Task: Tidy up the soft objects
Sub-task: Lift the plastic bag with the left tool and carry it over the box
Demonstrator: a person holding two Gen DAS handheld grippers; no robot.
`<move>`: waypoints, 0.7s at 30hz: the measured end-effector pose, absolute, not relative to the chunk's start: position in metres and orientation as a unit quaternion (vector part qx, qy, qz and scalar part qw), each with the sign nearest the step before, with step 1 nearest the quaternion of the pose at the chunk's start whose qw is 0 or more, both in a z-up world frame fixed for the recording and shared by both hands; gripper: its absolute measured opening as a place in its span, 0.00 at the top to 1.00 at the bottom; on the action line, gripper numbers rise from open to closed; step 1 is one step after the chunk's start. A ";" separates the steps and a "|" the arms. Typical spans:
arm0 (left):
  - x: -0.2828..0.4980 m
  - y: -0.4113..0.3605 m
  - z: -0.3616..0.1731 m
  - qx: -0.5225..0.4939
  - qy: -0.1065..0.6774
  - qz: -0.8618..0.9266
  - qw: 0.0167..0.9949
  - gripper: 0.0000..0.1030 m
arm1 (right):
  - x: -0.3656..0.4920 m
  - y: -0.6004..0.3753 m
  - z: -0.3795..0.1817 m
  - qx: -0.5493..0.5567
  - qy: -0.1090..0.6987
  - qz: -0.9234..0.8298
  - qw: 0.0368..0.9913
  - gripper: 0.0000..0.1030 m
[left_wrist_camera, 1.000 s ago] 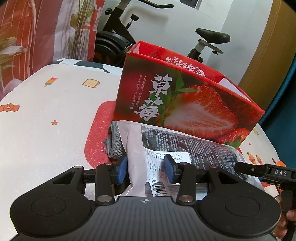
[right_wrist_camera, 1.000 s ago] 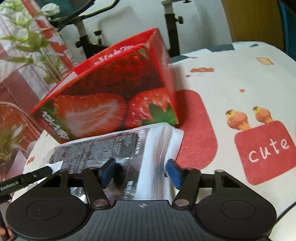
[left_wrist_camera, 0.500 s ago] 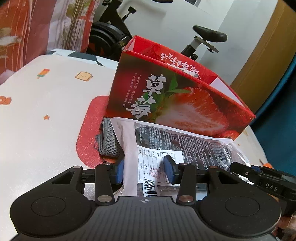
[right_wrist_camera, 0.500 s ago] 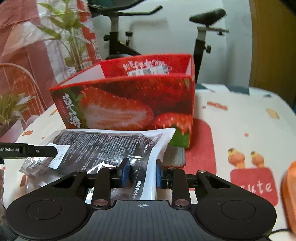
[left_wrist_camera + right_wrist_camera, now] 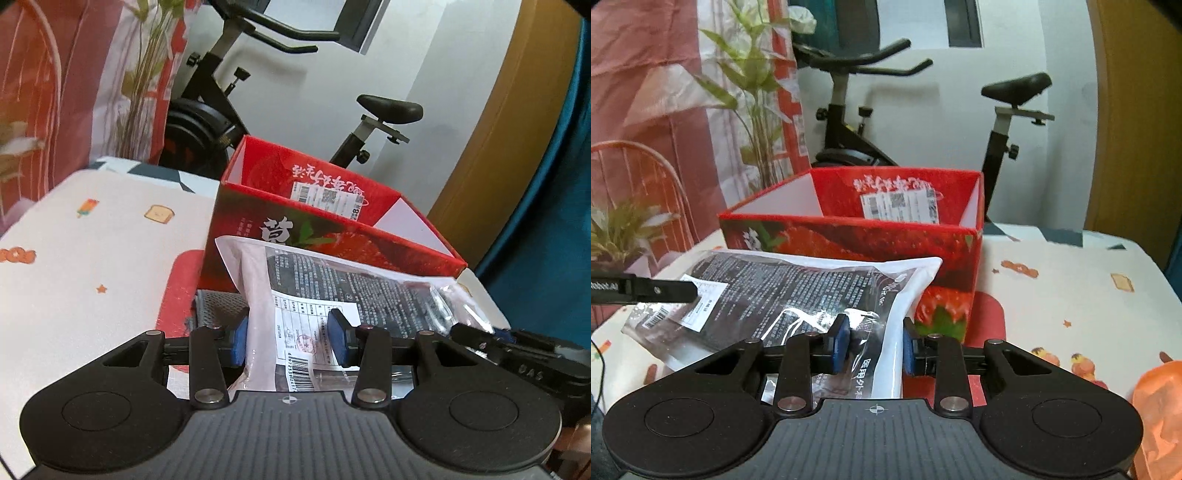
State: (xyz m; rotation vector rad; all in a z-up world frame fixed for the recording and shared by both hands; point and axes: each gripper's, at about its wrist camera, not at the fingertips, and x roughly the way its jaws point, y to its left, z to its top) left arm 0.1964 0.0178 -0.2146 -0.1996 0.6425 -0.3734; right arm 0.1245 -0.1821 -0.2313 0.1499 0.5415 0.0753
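A flat plastic packet [image 5: 332, 291] with black print and a white label is held up between both grippers, level with the rim of the red strawberry box [image 5: 332, 206]. My left gripper [image 5: 288, 341] is shut on the packet's label end. My right gripper [image 5: 873, 349] is shut on the packet [image 5: 798, 288] at its white end. The open box [image 5: 871, 236] stands just behind the packet. A grey knitted cloth [image 5: 218, 306] lies on the table under the packet, against the box.
The table has a white cloth with cartoon prints and red patches [image 5: 1063, 295]. An orange soft thing [image 5: 1160, 406] lies at the right near edge. An exercise bike [image 5: 849, 122], a plant [image 5: 753, 96] and a curtain stand behind the table.
Both grippers have lifted the packet off the table up to the box's rim. The right gripper closed on its white end about a second ago. The grey cloth stays on the table.
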 end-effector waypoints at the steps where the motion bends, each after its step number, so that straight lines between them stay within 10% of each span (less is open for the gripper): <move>1: 0.196 0.018 -0.214 -0.095 0.312 -0.180 0.928 0.56 | 0.123 -0.182 -0.229 0.071 0.263 0.040 0.961 0.74; 21: 0.203 0.022 -0.161 -0.069 0.252 -0.183 0.948 0.56 | 0.138 -0.198 -0.169 0.085 0.214 0.074 0.970 0.80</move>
